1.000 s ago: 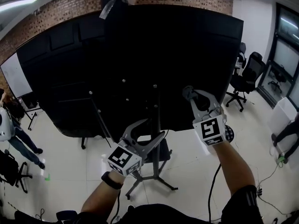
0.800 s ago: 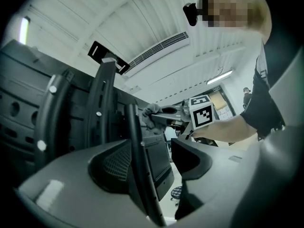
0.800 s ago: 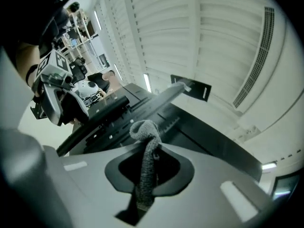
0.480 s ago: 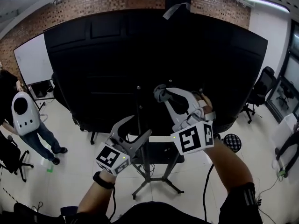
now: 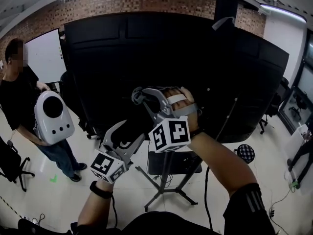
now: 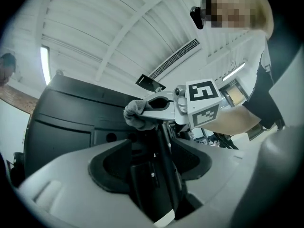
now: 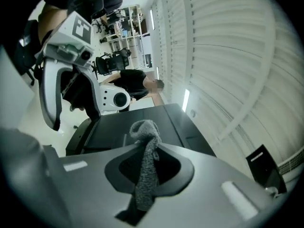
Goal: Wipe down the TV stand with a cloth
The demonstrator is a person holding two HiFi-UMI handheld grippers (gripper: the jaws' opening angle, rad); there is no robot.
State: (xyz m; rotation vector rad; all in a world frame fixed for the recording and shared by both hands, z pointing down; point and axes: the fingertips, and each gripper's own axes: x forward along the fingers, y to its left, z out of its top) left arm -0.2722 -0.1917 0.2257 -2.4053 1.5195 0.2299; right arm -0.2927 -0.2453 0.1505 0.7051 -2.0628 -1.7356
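i'm pinching a small grey knitted cloth (image 7: 146, 167) between the closed jaws of my right gripper (image 5: 139, 95), and its fuzzy strip is hanging limp. i'm holding it well above the black metal tv stand (image 5: 167, 182), against the big matte black panel (image 5: 146, 58) that the stand is carrying. my left gripper (image 5: 124, 134), lower and nearer the stand's slim post, is keeping its jaws apart and gripping nothing. i'm judging that wiping is just beginning: the next move is calling for lowering the cloth onto the post and flat shelf.

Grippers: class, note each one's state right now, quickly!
Left gripper: open, holding nothing.
Right gripper: closed on the grey cloth.
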